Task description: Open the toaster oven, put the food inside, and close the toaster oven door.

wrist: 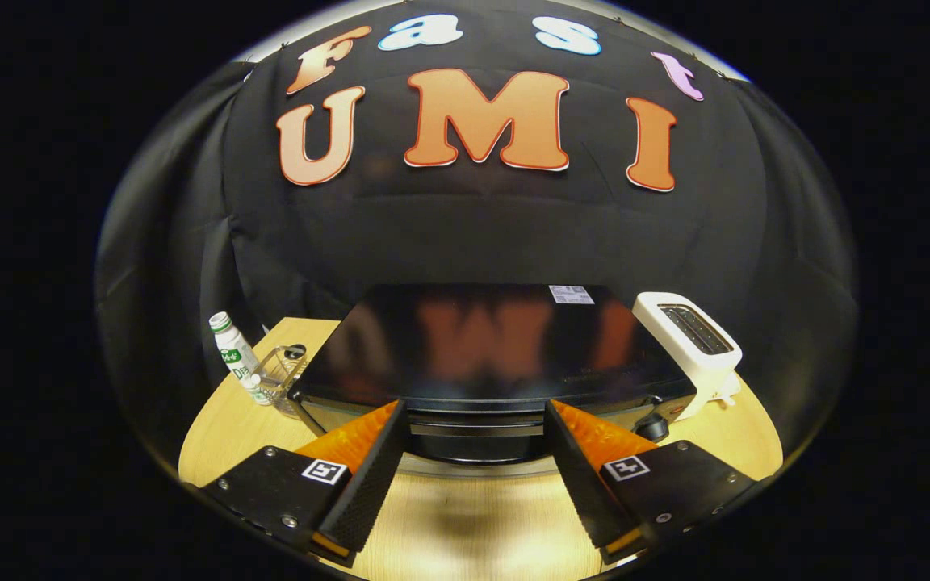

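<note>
gripper [477,452]: lower centre of frame, fingers spread wide, holding nothing, above the bare wooden table [465,516].
toaster oven [481,355]: centre, just ahead of the fingertips; door looks closed, handle bar [477,430] between the tips.
risk: tips sit high near the top edge; could slip off the handle or knock the knob [653,426].
clear bin [278,375]: left of the oven, contents unclear; bottle [236,353] beside it.
white toaster [695,347]: right, slots look empty.
food: can't spot it.
</note>
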The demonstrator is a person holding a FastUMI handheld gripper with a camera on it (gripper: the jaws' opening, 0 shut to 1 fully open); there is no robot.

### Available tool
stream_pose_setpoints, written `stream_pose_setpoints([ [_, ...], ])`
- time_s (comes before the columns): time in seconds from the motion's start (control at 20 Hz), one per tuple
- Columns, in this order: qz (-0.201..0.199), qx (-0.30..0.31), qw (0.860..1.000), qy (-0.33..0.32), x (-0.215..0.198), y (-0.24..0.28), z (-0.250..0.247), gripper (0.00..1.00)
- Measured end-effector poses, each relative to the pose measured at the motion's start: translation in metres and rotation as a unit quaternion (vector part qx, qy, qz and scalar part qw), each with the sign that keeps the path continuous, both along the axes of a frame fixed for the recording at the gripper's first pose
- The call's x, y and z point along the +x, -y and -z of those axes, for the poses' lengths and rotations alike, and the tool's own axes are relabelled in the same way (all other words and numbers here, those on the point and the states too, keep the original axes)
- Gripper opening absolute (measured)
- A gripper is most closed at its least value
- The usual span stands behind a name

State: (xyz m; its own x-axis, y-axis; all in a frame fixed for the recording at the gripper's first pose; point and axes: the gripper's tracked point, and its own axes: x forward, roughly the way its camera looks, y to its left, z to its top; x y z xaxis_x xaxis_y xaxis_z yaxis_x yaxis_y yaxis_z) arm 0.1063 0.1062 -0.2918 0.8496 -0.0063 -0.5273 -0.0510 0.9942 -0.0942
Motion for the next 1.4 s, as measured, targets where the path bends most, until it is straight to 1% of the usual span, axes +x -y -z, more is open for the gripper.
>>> stream_pose_setpoints([
  [0.15, 0.000, 0.006, 1.000, -0.005, -0.022, 0.002, 0.002, 0.99],
  [0.4, 0.001, -0.007, 1.000, -0.019, -0.065, 0.004, 0.018, 0.99],
  [0.6, 0.005, -0.018, 0.999, -0.043, -0.093, 0.007, 0.033, 0.99],
  [0.85, 0.007, -0.019, 0.998, -0.065, -0.117, 0.011, 0.053, 0.98],
  [1.1, 0.006, -0.022, 0.997, -0.076, -0.128, 0.013, 0.066, 0.98],
  [1.25, 0.000, -0.033, 0.995, -0.099, -0.146, 0.015, 0.089, 0.98],
  [1.4, 0.005, -0.028, 0.992, -0.125, -0.159, 0.020, 0.113, 0.98],
])
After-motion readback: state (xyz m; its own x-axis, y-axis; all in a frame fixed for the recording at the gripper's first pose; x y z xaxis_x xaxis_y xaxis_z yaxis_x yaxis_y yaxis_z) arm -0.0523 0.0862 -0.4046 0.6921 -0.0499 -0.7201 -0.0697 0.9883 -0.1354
